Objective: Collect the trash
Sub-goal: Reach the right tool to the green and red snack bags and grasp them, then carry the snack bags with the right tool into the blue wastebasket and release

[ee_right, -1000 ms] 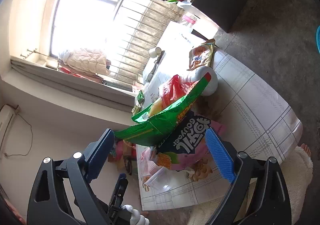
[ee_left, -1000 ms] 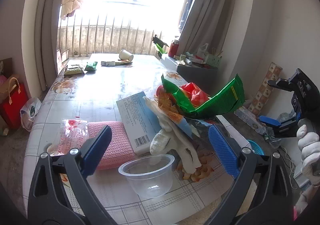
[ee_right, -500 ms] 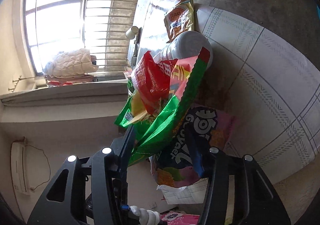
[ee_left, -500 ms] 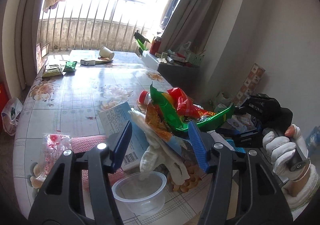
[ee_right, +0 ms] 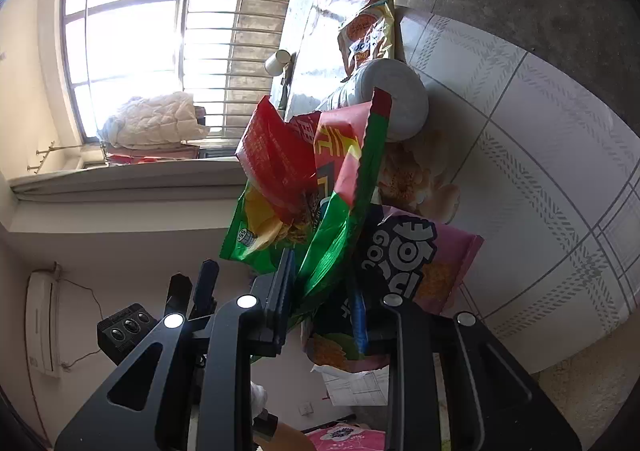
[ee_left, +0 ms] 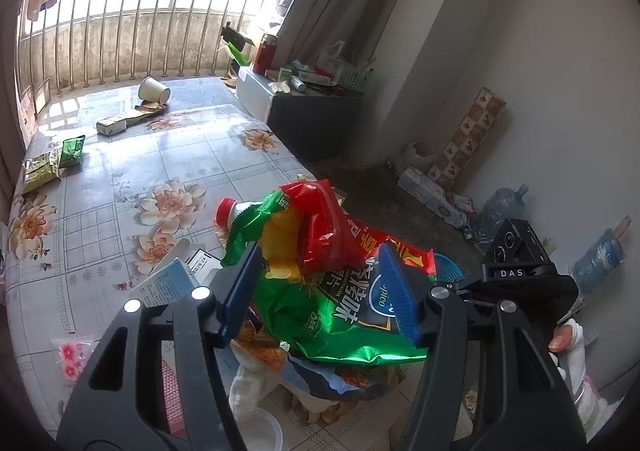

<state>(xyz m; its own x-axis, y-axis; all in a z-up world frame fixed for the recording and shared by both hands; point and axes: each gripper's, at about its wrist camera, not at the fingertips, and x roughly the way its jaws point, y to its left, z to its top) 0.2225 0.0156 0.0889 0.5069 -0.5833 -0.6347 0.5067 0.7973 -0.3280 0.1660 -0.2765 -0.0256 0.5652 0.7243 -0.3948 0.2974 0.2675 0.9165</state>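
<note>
A bundle of crumpled snack wrappers, green [ee_left: 320, 315] and red [ee_left: 324, 227], sits at the near edge of the flowered table [ee_left: 120, 179]. My left gripper [ee_left: 320, 291] has its blue pads closed in on both sides of the bundle. In the right wrist view my right gripper [ee_right: 322, 303] is shut on the same green wrapper [ee_right: 332, 235], with the red wrapper [ee_right: 276, 163] above it. A pink and black snack bag [ee_right: 416, 255] lies just beyond. A white bottle with a red cap [ee_left: 226, 211] lies behind the bundle.
A paper cup [ee_left: 154, 89], a small carton [ee_left: 112, 126] and green packets [ee_left: 52, 163] lie at the table's far end. A clear plastic cup [ee_left: 260, 431], pink cloth and a white glove are at the near edge. A blue basket [ee_left: 448, 271] and clutter sit on the floor to the right.
Both grippers have closed from wide open onto the wrapper bundle. The left gripper has moved forward and right, over the clear cup, up to the wrappers.
</note>
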